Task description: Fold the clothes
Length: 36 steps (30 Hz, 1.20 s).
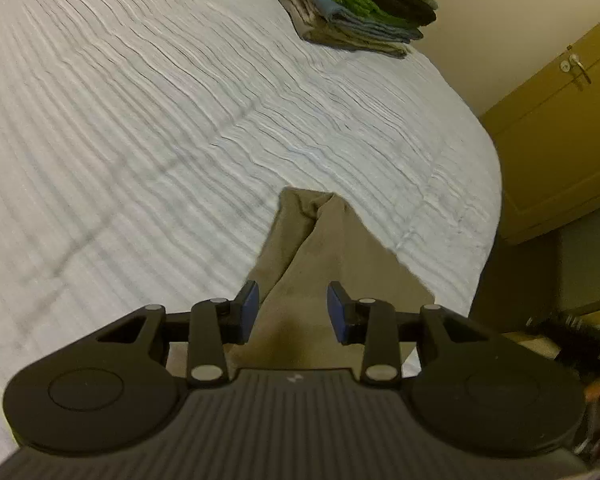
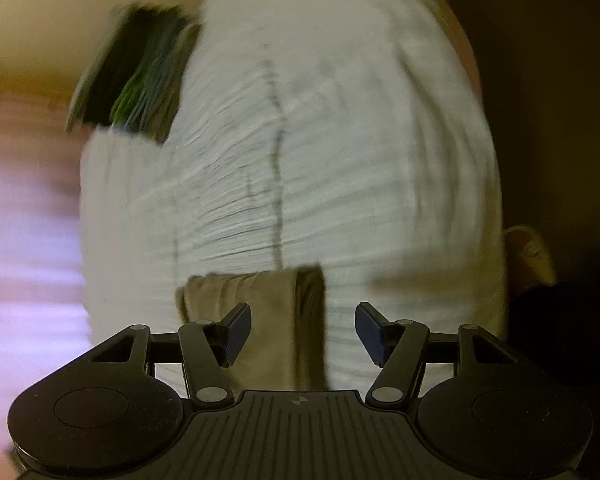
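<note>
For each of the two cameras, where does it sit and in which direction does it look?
Left wrist: on the left gripper, jaws open, looking down at the beige folded cloth on the white ribbed bedspread.
Right wrist: on the right gripper, jaws open, tilted, blurred.
Both show cloth, bedspread and the stack of folded clothes.

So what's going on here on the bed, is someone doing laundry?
Someone is folding clothes on a white bedspread with two handheld grippers. A tan garment lies near the bed's edge, folded narrow. The left gripper and the right gripper are both above it with fingers apart, gripping nothing. A stack of folded clothes already sits at the far end of the bed. The right wrist view is blurred.
</note>
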Each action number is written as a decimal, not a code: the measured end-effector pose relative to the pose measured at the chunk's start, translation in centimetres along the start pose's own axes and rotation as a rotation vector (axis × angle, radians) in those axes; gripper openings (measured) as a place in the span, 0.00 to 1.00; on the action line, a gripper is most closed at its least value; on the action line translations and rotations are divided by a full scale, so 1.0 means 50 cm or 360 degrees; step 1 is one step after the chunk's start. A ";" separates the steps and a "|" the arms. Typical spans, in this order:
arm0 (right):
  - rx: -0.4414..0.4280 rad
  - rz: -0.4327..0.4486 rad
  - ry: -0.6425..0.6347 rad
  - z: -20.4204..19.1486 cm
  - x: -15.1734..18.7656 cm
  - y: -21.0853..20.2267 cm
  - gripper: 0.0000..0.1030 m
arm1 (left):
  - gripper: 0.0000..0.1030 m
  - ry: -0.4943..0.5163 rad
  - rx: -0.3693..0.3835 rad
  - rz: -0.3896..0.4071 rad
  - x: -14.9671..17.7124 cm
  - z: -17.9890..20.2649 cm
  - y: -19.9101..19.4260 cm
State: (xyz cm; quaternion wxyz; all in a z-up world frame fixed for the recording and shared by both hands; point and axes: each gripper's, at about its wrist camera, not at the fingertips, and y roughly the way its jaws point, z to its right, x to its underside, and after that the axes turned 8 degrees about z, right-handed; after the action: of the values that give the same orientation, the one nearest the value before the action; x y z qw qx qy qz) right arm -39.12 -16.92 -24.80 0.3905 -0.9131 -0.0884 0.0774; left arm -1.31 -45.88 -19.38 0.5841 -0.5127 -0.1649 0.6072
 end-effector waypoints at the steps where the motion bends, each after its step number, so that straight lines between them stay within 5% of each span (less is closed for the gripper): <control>1: -0.0024 0.0025 0.0071 0.009 0.007 0.010 0.60 | 0.31 -0.0010 0.0022 -0.0012 -0.013 -0.004 0.021; 12: -0.0092 0.0135 0.0312 0.052 0.019 0.129 0.60 | 0.32 -0.0082 0.0243 -0.0185 -0.123 -0.019 0.243; 19: -0.0149 0.0100 0.0350 0.061 0.023 0.161 0.60 | 0.30 -0.0370 0.0369 -0.0303 -0.126 -0.048 0.320; 21: -0.0157 0.0090 0.0365 0.068 0.025 0.168 0.44 | 0.11 -0.0431 0.0383 -0.0327 -0.122 -0.056 0.336; 22: -0.0158 0.0082 0.0377 0.071 0.025 0.174 0.29 | 0.08 -0.0449 0.0390 -0.0324 -0.121 -0.061 0.339; 23: -0.0154 0.0085 0.0392 0.076 0.024 0.176 0.25 | 0.03 -0.0458 0.0401 -0.0308 -0.120 -0.065 0.340; 25: -0.0143 0.0111 0.0407 0.084 0.023 0.178 0.08 | 0.01 -0.0395 0.0458 -0.0165 -0.126 -0.067 0.311; 26: -0.0151 0.0121 0.0410 0.088 0.024 0.177 0.07 | 0.00 -0.0358 0.0490 -0.0091 -0.128 -0.067 0.296; 29: -0.0158 0.0133 0.0376 0.088 0.027 0.181 0.06 | 0.01 -0.0160 0.0557 0.0076 -0.117 -0.059 0.257; 33: -0.0125 0.0123 0.0294 0.075 0.023 0.188 0.09 | 0.04 -0.0203 0.0448 0.0040 -0.089 -0.080 0.292; 35: -0.0142 0.0132 0.0282 0.069 0.018 0.180 0.40 | 0.14 -0.0350 0.0475 0.0053 -0.091 -0.095 0.292; 36: -0.0143 0.0152 0.0273 0.066 0.017 0.173 0.42 | 0.26 -0.0418 0.0487 0.0056 -0.093 -0.102 0.294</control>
State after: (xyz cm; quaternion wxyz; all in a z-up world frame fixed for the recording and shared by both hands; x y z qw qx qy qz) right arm -38.10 -20.32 -33.41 0.3512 -0.9361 -0.0143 0.0134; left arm -6.05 -55.87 -31.25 0.6180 -0.3372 -0.1367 0.6969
